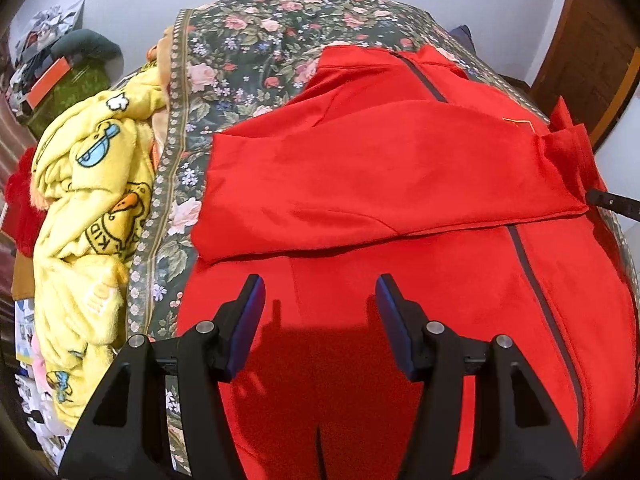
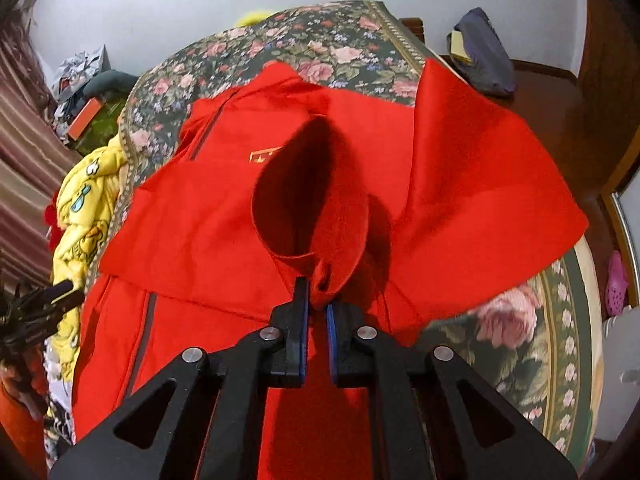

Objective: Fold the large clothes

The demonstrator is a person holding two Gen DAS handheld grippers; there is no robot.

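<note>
Folding the second sleeve across the chest looked like the step in hand. The bright red fleece zip-front jacket lay spread on the dark green rose-patterned bedspread, with one sleeve already laid flat across its body. In the right wrist view the right gripper pinched the cuff of the red fleece sleeve between nearly closed jaws, the sleeve opening gaping toward twelve o'clock. The left gripper hovered over the jacket's lower body, jaws about half open and holding nothing. To do it well, the cuff probably had to be carried toward nine o'clock and laid square over the first sleeve, the cloth kept taut (slack would likely bunch at the shoulder), while the left gripper could pin the body. No containers with visible contents were involved; a crumpled yellow cartoon-print fleece blanket sat at nine o'clock beside the bedspread.
</note>
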